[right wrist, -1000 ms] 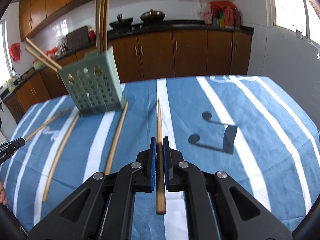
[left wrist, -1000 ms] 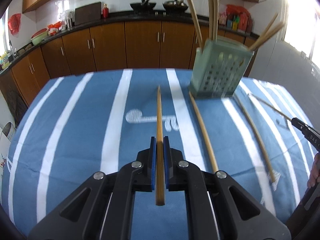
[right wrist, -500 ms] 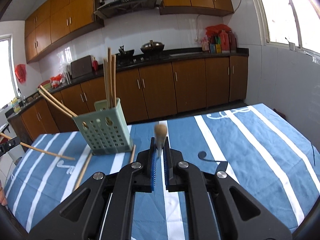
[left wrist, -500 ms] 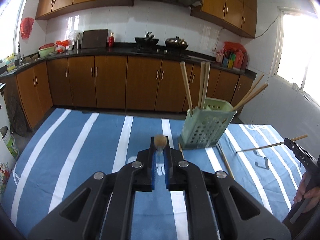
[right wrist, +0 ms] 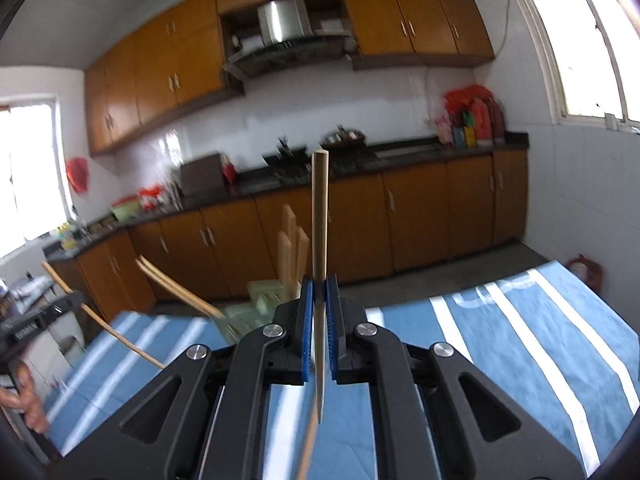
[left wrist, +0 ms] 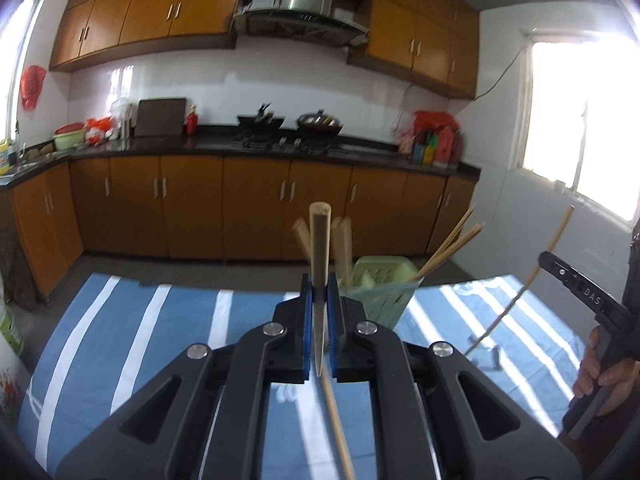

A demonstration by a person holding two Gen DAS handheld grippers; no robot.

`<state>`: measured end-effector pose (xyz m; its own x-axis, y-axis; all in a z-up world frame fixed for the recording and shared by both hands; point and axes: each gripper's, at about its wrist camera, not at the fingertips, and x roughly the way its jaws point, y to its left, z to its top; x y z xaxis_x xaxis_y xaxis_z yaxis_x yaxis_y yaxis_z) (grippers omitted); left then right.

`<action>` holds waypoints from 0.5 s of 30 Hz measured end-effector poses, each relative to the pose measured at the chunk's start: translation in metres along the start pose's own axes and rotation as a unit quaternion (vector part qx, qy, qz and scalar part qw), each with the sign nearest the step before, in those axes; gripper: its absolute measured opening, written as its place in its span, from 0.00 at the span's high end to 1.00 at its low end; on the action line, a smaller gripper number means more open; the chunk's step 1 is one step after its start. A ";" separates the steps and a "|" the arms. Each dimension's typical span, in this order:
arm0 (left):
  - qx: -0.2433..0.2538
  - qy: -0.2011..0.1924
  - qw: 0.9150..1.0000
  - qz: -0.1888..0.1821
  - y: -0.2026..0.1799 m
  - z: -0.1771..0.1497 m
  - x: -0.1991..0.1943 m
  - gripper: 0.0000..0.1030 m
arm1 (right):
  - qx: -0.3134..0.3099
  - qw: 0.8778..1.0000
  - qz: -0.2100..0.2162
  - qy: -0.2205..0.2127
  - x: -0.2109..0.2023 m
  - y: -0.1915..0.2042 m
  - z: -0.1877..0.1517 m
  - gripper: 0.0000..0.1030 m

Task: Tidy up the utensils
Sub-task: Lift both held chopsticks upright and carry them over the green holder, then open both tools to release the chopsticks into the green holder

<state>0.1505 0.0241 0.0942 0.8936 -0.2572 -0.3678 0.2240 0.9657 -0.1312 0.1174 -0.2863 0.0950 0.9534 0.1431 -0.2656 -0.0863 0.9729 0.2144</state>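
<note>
My left gripper [left wrist: 319, 294] is shut on a wooden chopstick [left wrist: 320, 248] that stands nearly upright above the table. My right gripper [right wrist: 319, 298] is shut on another wooden chopstick [right wrist: 320, 216], also nearly upright. The pale green perforated utensil holder [left wrist: 380, 288] stands just beyond the left gripper with several chopsticks in it; in the right wrist view the holder [right wrist: 256, 308] is partly hidden behind the gripper. The right gripper [left wrist: 576, 284] with its chopstick shows at the right edge of the left wrist view. The left gripper [right wrist: 40, 316] shows at the left edge of the right wrist view.
A blue cloth with white stripes [left wrist: 160, 340] covers the table. A loose chopstick [left wrist: 340, 432] lies on it below the left gripper, another [right wrist: 308, 448] below the right gripper. Brown kitchen cabinets [left wrist: 200, 208] and a counter stand beyond the table.
Both grippers have lifted their chopsticks off the cloth and tilted them from flat to nearly upright. The cameras now look at the cabinets instead of down at the table.
</note>
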 end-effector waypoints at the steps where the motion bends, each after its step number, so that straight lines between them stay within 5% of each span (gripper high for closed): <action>1: -0.002 -0.009 1.000 -0.006 -0.004 0.008 -0.001 0.92 | 0.001 1.000 0.008 -0.011 -0.002 0.004 0.007 0.93; 8: -0.030 -0.071 0.996 -0.035 -0.022 0.051 0.001 0.92 | -0.007 0.996 0.034 -0.085 -0.001 0.030 0.038 0.93; 15: -0.034 -0.111 0.993 -0.015 -0.032 0.074 0.025 0.92 | -0.017 0.992 0.027 -0.125 0.026 0.044 0.047 0.93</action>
<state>0.1940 -0.0105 0.1570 0.9526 -0.2639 -0.1514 0.2311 0.9513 -0.2039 0.1521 -0.2486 0.1412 0.9886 0.1500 -0.0118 -0.1451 0.9712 0.1888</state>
